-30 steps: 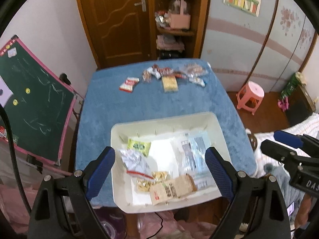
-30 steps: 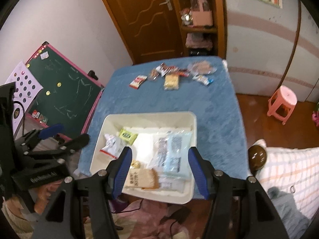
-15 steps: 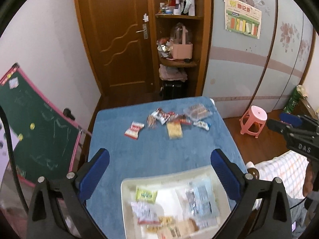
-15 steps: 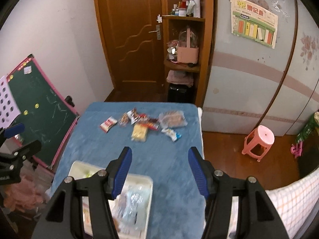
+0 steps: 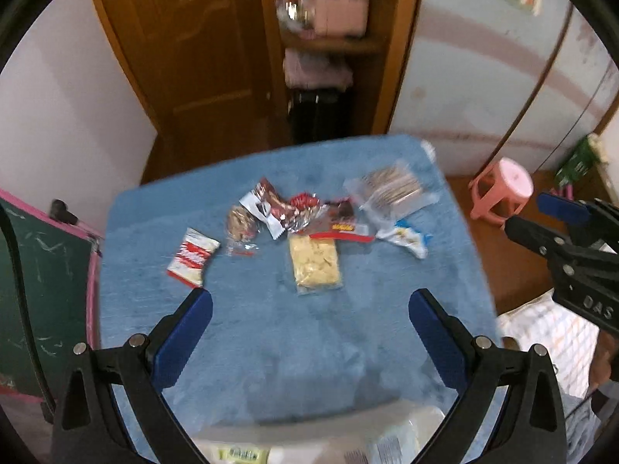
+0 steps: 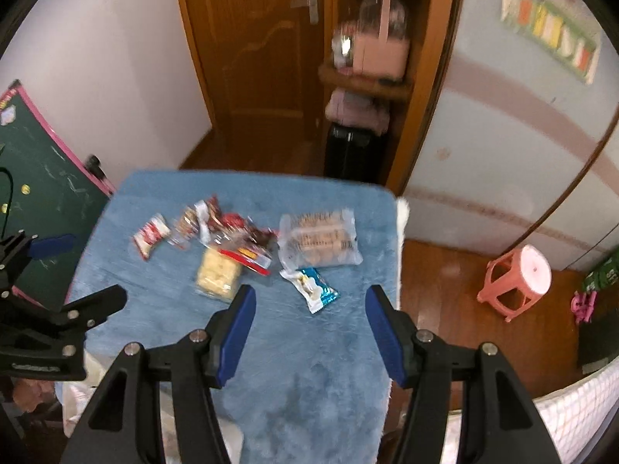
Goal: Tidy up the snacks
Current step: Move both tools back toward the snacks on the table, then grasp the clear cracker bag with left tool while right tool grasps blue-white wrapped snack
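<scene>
Several snack packets lie at the far end of the blue cloth table point(image 5: 271, 332): a red-white packet point(image 5: 192, 257), a yellow cracker bag point(image 5: 315, 261), dark red wrappers point(image 5: 286, 208), a clear biscuit bag point(image 5: 390, 189) and a blue-white packet point(image 5: 406, 236). The white tray point(image 5: 309, 440) with snacks shows at the bottom edge. My left gripper point(image 5: 309, 324) is open and empty above the table. My right gripper point(image 6: 309, 321) is open and empty just short of the blue-white packet point(image 6: 311, 288) and biscuit bag point(image 6: 319, 239).
A green chalkboard point(image 5: 35, 282) leans at the table's left. A pink stool point(image 6: 518, 276) stands on the wood floor to the right. A wooden door point(image 6: 255, 50) and shelf unit point(image 6: 375, 58) are behind the table.
Both grippers have moved forward from over the tray toward the loose snacks at the far end. The tray has dropped to the bottom edge of view.
</scene>
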